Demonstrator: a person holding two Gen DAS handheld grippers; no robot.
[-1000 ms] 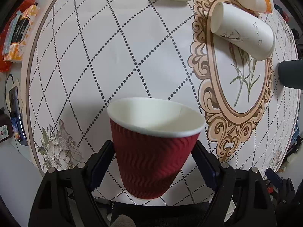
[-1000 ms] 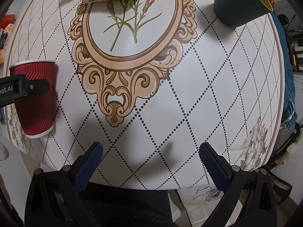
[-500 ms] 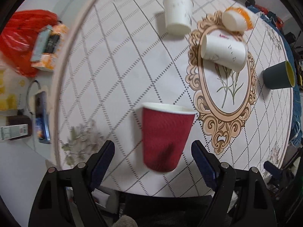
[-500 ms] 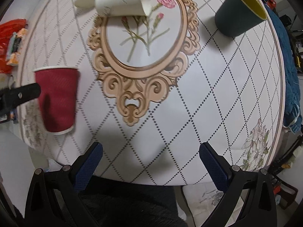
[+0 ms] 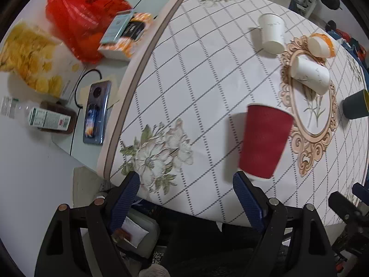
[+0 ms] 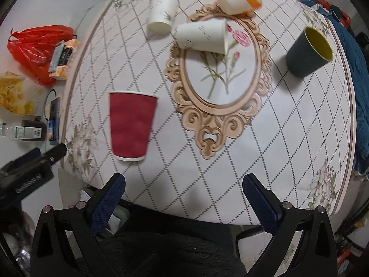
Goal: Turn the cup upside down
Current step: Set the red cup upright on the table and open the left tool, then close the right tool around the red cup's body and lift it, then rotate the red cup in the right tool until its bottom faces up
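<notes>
Left wrist: red cup (image 5: 264,142) beyond left hand-held gripper (image 5: 186,190)

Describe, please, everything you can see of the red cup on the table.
The red cup is a ripple-walled paper cup with a white rim at each end. It stands on the patterned tablecloth, wide end away from the cameras, left of the ornate oval frame print. Motion blur hides whether it is upright or inverted. Nothing grips it; the nearest open fingers stay clear.

2 white cups (image 6: 162,13) (image 6: 201,35), a dark cup (image 6: 307,52), and a red bag (image 5: 80,20) beside the tablecloth (image 6: 230,161).
</notes>
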